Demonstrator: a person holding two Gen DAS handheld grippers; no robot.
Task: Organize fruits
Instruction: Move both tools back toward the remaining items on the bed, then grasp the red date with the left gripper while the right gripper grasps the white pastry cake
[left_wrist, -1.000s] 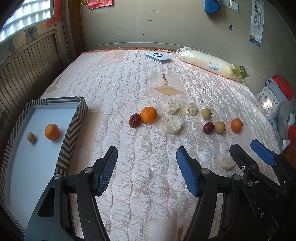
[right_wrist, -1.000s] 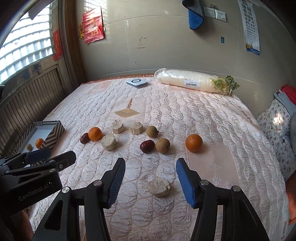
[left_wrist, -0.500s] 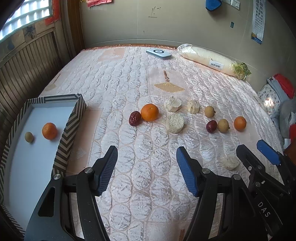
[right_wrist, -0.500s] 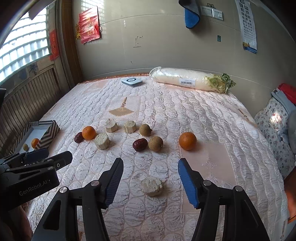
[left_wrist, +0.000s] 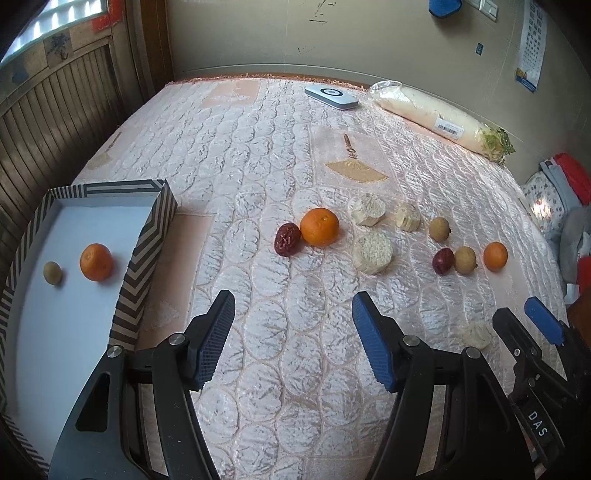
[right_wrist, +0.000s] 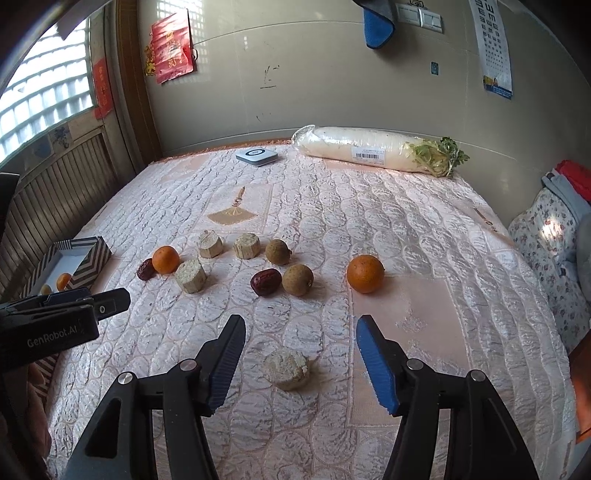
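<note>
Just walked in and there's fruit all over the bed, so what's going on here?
A person is sorting fruit with two handheld grippers. The striped box already holds an orange and a small brown fruit. Both the left gripper and the right gripper are open and hold nothing. The right one frames a pale chunk on the quilt without touching it. Two oranges, two red dates, two brown fruits and three more pale chunks lie loose farther out.

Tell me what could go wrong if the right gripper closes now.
The right gripper, open, brackets a pale corn-cob chunk, not a fruit; closing would likely grab the wrong item. The round oranges and longans may roll on the quilted bedspread if nudged. The left gripper sits close by, so crossing toward the box risks a bump.
</note>
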